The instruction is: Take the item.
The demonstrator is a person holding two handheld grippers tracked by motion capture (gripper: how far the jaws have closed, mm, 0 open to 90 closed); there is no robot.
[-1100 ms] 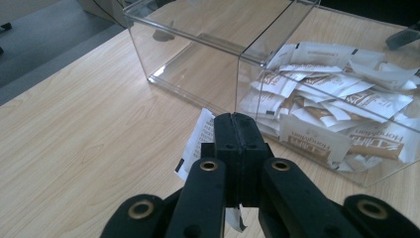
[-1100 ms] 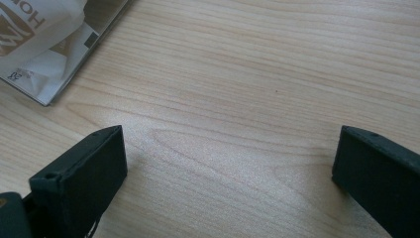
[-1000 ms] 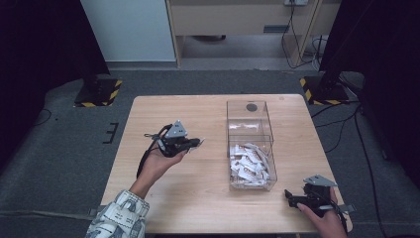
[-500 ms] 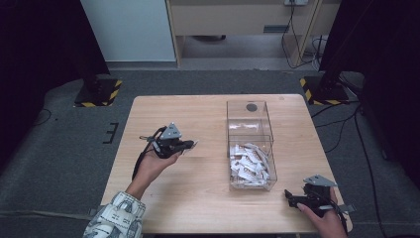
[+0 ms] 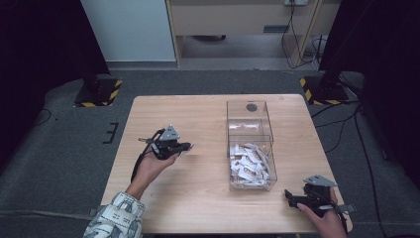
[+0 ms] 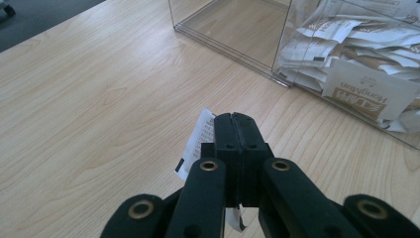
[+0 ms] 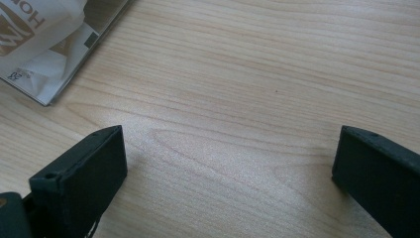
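Clear box (image 5: 250, 144) w/ near half full of sachets (image 5: 249, 162); left hand-held gripper (image 5: 185, 147) clamps one sachet (image 6: 200, 138), right hand-held gripper (image 5: 289, 198) released.

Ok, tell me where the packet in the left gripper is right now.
The packet is clamped in the left gripper, above the table left of the clear box.

We're seeing the sachet (image 6: 202, 141) mostly hiding behind the left gripper (image 6: 236, 124) jaws, print too small to read. The clear box (image 7: 59, 47) is getting cut off by the right gripper view's top-left edge.
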